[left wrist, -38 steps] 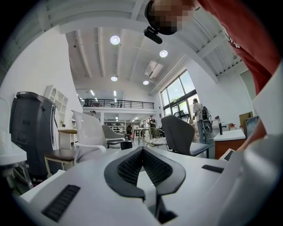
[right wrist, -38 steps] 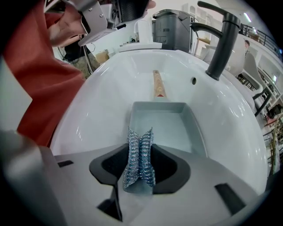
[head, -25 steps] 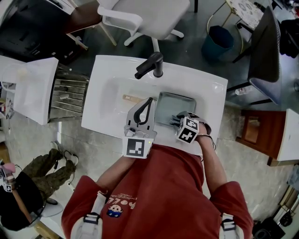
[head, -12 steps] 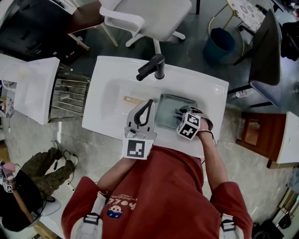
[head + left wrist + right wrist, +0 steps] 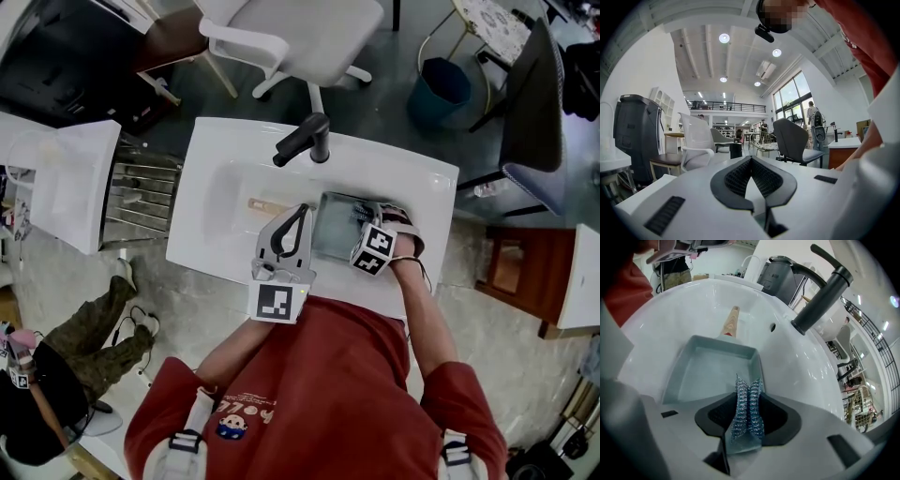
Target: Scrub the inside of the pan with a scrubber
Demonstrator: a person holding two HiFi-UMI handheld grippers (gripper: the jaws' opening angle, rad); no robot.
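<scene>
In the sink (image 5: 670, 319), one square grey pan (image 5: 712, 376) lies flat with its open side up and its single wooden handle (image 5: 730, 323) pointing toward the basin's far wall. Over the pan's near edge sits one steel-mesh scrubber (image 5: 749, 420), pinched between the jaws of the right gripper (image 5: 747, 399) so that the wad bulges out past the tips. I cannot tell whether the mesh touches the pan floor. One black faucet (image 5: 825, 289) rises behind the pan, its spout reaching out over the basin. The left gripper (image 5: 751, 164) is just beside the pan, over the sink's near rim. Its jaws are pressed together with nothing between them, and its camera looks out into the room. Beyond the sink stand two chairs, a white one (image 5: 300, 28) and a dark one (image 5: 530, 103), with one blue bin (image 5: 436, 84) between them.
</scene>
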